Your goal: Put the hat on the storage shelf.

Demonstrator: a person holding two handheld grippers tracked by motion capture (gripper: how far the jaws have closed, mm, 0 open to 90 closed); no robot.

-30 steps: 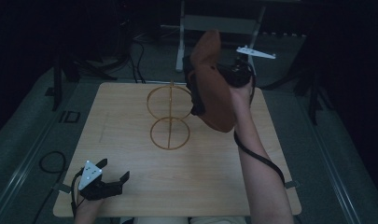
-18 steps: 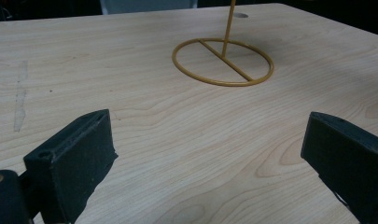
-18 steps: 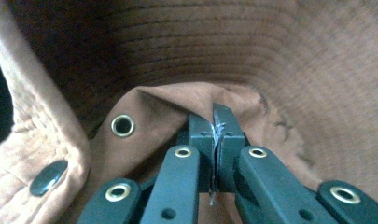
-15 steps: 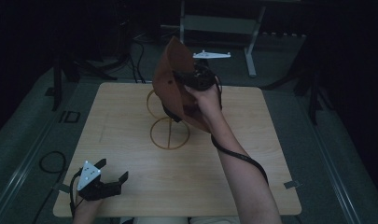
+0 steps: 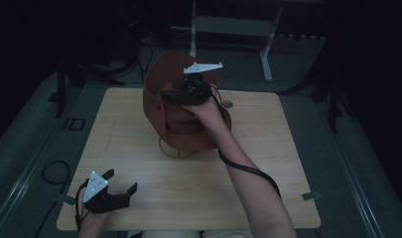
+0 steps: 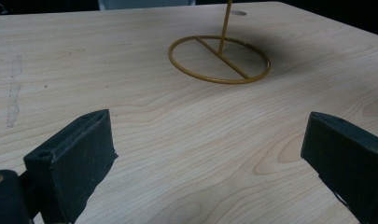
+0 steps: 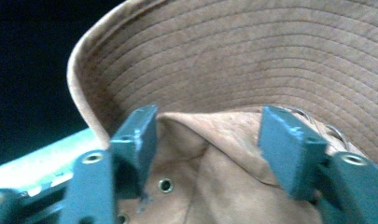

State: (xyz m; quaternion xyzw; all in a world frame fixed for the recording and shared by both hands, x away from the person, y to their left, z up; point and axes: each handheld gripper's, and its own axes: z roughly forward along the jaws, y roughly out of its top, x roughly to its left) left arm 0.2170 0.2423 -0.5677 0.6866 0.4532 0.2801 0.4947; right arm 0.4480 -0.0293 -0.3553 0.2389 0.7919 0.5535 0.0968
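Since earlier: your right gripper (image 5: 165,95) has carried the hat (image 5: 161,79) leftward from the far right of the table (image 5: 288,163) to above the stand (image 5: 177,152); your left hand has stayed put.
Right gripper: its jaws have just been opening; in the right gripper view they stand apart, with a fold of the hat's crown (image 7: 210,135) between them and a gap on either side, so the pads (image 7: 142,128) do not press on it.
Right hand: in the high view you hold the gripper level over the middle of the table, jaws pointing left into the hat, grey plate (image 5: 202,67) on top.
Hat: brown, soft, stitched in rings round the brim (image 7: 270,56); it sits over the top of the stand, brim turned up behind the gripper, crown sagging below your hand. Whether it rests fully on the stand you cannot tell, as the hat hides the stand's top.
Stand: yellow wire, round base ring (image 6: 219,58) flat on the table with a cross bar and an upright rod (image 6: 225,23) rising from it; in the high view the near arc of the ring peeks out under the hat.
Left gripper (image 5: 123,187): at the table's near left corner, well apart from the stand, jaws wide apart with nothing between them; bare wood shows between the pads (image 6: 79,154) in the left gripper view.
Cable (image 5: 248,171): trails along your right forearm.
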